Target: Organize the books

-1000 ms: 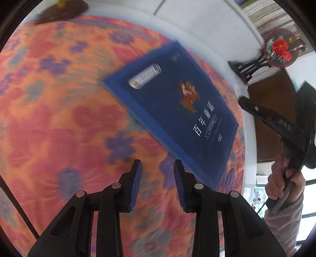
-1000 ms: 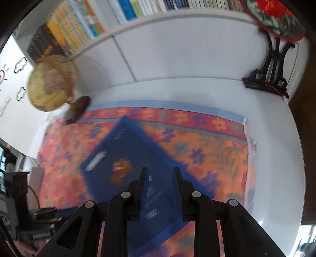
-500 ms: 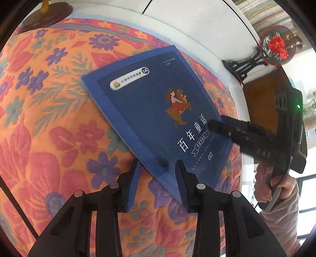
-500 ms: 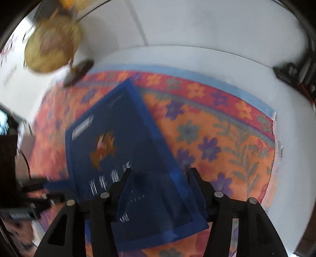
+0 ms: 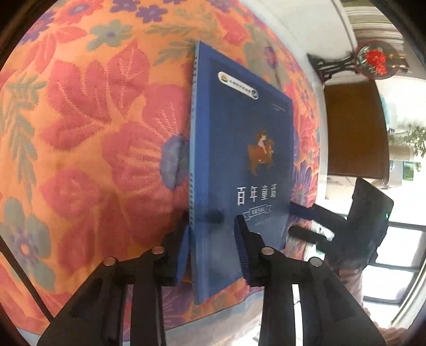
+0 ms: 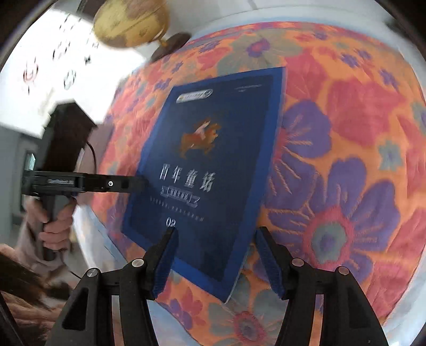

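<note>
The left gripper [image 5: 213, 247] has moved onto the blue storybook [image 5: 239, 165], jaws straddling its spine edge (not visibly clenched). The right gripper [image 6: 215, 259] holds its jaws released around the book's lower edge, so lifting probably comes next.

White table [image 6: 87, 239], floral orange cloth [image 5: 80, 133], blue book [image 5: 239, 165], globe [image 6: 133, 21]

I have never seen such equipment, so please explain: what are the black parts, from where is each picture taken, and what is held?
No robot here: a person carries a hand-held gripper in each hand, each with a camera looking along its two fingers. In the left view, the left hand-held gripper straddles the spine edge of a blue book on a flowered cloth. In the right view, the right hand-held gripper stands open at the book's near end. A globe stands behind.
</note>
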Tool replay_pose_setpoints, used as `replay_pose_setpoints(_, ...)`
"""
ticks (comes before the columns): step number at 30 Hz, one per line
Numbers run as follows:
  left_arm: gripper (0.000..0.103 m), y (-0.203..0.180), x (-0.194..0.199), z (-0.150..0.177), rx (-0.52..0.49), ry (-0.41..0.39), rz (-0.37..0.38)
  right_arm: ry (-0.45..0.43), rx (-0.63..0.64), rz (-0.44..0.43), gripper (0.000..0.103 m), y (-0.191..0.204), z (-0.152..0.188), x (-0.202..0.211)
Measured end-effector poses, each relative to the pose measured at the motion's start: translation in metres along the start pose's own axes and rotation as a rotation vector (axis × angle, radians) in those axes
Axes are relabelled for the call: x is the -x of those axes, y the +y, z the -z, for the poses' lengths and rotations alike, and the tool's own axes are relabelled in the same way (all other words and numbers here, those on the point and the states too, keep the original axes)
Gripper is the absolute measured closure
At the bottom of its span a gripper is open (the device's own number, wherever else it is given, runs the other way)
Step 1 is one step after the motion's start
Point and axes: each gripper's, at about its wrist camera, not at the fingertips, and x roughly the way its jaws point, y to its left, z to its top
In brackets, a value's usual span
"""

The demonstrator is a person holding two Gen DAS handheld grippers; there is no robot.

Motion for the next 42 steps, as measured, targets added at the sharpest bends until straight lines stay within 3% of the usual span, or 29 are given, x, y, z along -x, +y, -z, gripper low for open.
replay_pose_setpoints(3, 0.075, -0.017, -0.004, -0.006, -0.085, 0.008, -0.082, -0.026, -0.086, -0.093, 0.062, -0.026, -0.01, 0.005)
replay_pose_setpoints(6, 0.075, -0.029, -0.008, -0.009, -0.124, -0.003, -0.136, -0.034, -0.121, -0.165, 0.063, -0.037, -0.02, 0.004)
replay_pose_setpoints(14, 0.076, -0.022, -0.008, -0.025, -0.069, -0.007, -0.081, -0.021, -0.14, -0.309, 0.064, -0.057, -0.032, 0.001)
replay_pose_setpoints(17, 0.076, -0.025, -0.007, -0.029, -0.085, -0.016, -0.086, -0.008, -0.133, -0.299, 0.075, -0.059, -0.036, -0.004)
replay_pose_setpoints(19, 0.076, -0.028, -0.009, -0.033, -0.089, -0.018, -0.088, 0.012, -0.154, -0.28, 0.094, -0.063, -0.039, -0.008)
replay_pose_setpoints(22, 0.076, -0.027, -0.008, -0.037, -0.087, -0.024, -0.077, 0.046, -0.235, -0.324, 0.095, -0.079, -0.036, -0.009)
replay_pose_setpoints(31, 0.076, -0.039, -0.011, -0.038, -0.108, -0.043, -0.168, 0.027, -0.23, -0.279, 0.095, -0.074, -0.036, -0.006)
replay_pose_setpoints(34, 0.076, -0.038, -0.011, -0.037, -0.109, -0.061, -0.159, -0.001, -0.196, -0.189, 0.094, -0.061, -0.035, -0.002)
replay_pose_setpoints(39, 0.076, -0.041, -0.009, -0.03, -0.14, -0.094, -0.189, -0.065, -0.052, 0.05, 0.086, -0.019, -0.031, 0.004)
replay_pose_setpoints(42, 0.077, -0.044, -0.008, -0.028, -0.147, -0.102, -0.215, -0.081, -0.04, 0.074, 0.086, -0.013, -0.028, 0.008)
